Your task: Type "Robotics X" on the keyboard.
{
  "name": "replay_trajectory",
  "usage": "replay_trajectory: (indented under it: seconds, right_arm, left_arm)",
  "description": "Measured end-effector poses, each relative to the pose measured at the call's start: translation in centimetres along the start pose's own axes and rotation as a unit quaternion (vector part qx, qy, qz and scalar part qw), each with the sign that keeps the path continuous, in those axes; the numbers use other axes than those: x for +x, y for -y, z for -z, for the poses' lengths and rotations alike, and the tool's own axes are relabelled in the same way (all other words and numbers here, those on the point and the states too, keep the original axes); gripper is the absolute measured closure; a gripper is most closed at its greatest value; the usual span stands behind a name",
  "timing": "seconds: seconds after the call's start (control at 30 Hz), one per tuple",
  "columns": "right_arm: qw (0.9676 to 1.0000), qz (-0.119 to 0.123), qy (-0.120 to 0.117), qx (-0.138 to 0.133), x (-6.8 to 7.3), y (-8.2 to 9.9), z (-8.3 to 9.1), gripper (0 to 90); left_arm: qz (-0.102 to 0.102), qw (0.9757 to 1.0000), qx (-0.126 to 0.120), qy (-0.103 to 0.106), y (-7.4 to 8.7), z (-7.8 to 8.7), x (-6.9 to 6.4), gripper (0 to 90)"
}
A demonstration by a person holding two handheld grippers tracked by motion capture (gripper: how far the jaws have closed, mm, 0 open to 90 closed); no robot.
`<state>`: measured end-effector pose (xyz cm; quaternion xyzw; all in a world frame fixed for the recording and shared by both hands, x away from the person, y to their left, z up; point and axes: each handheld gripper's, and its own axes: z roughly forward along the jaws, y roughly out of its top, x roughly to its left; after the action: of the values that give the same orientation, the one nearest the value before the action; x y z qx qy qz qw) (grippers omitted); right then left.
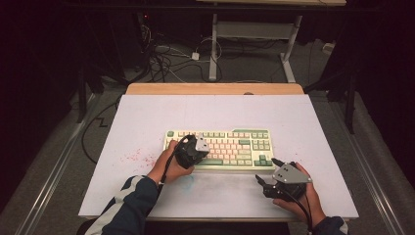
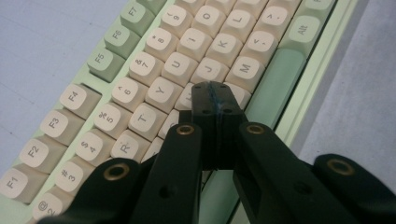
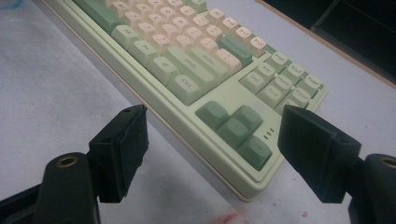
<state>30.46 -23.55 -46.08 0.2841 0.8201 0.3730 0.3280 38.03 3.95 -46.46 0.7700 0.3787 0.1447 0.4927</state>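
L hand-held gripper (image 2: 215,95) jaws together over keyboard (image 1: 230,147), tip near H key (image 2: 187,95); press straight down, light, no neighbours.

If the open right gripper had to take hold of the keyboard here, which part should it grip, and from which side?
Probably the near right corner of the keyboard, by the arrow keys. The right gripper already stands open on either side of that corner, at table height. The case is a low, flat slab lying on the table, so I would come in level from the front-right and close across the corner's edges rather than from above.
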Motion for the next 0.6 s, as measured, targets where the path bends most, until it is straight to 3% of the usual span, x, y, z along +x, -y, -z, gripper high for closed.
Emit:
replay_trajectory:
  seconds: [0.2,0.43,0.6]
  right_arm:
    - [1.0,0.005,-0.002,0.008,0.2,0.0,-0.2,25.7]
    - [1.0,0.003,0.001,0.003,0.0,0.0,0.0,25.7]
    - [1.0,0.003,0.001,0.002,0.0,0.0,0.1,25.8]
  left_arm:
    - [-0.011,0.9999,0.004,-0.003,0.3,-0.2,-0.1,87.4]
    - [-0.017,0.9993,-0.033,-0.001,-0.4,1.1,0.0,82.1]
    - [-0.02,0.998,-0.059,-0.011,-0.6,1.8,0.2,61.5]
